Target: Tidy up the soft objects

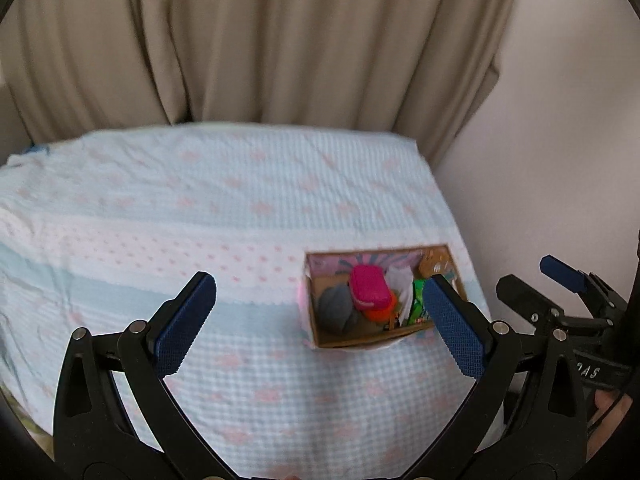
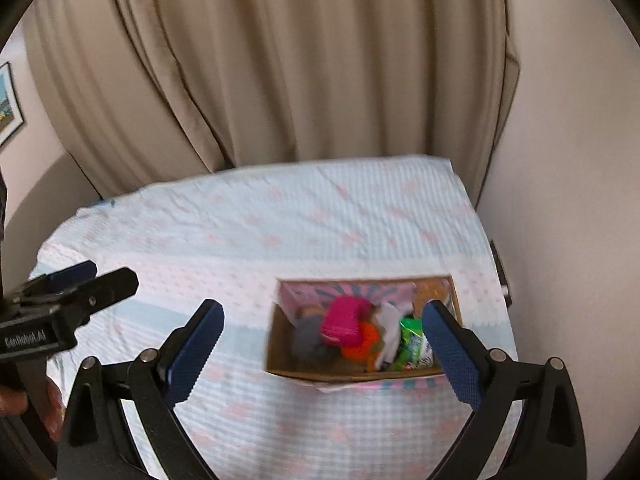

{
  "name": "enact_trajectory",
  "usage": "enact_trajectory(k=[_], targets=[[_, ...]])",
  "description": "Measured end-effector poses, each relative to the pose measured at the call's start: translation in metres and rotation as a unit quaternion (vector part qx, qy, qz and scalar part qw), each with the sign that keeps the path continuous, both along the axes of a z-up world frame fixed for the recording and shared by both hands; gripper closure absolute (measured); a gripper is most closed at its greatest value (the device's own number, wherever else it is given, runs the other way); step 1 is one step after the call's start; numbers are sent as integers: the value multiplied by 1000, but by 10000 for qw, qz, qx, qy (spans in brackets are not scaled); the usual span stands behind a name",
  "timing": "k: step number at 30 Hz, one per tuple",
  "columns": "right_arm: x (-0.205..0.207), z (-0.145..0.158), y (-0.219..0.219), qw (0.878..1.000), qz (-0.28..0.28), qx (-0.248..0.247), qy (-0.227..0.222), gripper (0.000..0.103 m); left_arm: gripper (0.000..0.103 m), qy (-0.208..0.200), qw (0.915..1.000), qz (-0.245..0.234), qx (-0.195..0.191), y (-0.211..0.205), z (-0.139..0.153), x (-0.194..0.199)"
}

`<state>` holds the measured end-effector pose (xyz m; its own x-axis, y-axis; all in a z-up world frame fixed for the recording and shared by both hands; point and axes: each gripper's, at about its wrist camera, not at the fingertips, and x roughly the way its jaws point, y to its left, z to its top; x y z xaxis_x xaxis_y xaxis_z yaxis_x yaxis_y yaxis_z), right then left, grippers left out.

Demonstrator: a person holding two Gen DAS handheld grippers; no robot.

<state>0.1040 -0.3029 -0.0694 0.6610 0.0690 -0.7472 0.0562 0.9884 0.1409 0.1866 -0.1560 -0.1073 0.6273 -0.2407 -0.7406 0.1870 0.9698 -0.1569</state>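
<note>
Both grippers hang above a bed covered with a pale blue and pink patterned sheet, a beige curtain behind it. The left gripper is spread wide with nothing between its blue pads; the right gripper is likewise spread wide and empty. The only soft objects in view sit inside an open cardboard box resting on the sheet near the bed's right edge: a pink pouch on top, a grey knitted item at the box's left end, an orange piece under the pouch, a white cloth, a green packet at the right end, and a brown item in the far right corner. The box's long axis runs left to right across both views. From the left gripper it lies forward and to the right, partly behind the right-hand pad; from the right gripper it lies nearly straight ahead, between the pads. Judgement: the right gripper is the nearer and better lined up for any reach into the box. The rest of the sheet shows no loose items, so the sorting appears largely done, though motion blur limits certainty.
</note>
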Motion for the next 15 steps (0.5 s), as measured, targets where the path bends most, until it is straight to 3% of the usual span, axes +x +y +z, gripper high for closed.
enact_trajectory(k=[7,15], targets=[[-29,64,52,9981,-73,23,-618,4,0,-948,9951,255,156,62,63,-53],[-64,100,100,9919,-58,-312,-1232,4,0,-1597,9858,348,387,102,90,-93]])
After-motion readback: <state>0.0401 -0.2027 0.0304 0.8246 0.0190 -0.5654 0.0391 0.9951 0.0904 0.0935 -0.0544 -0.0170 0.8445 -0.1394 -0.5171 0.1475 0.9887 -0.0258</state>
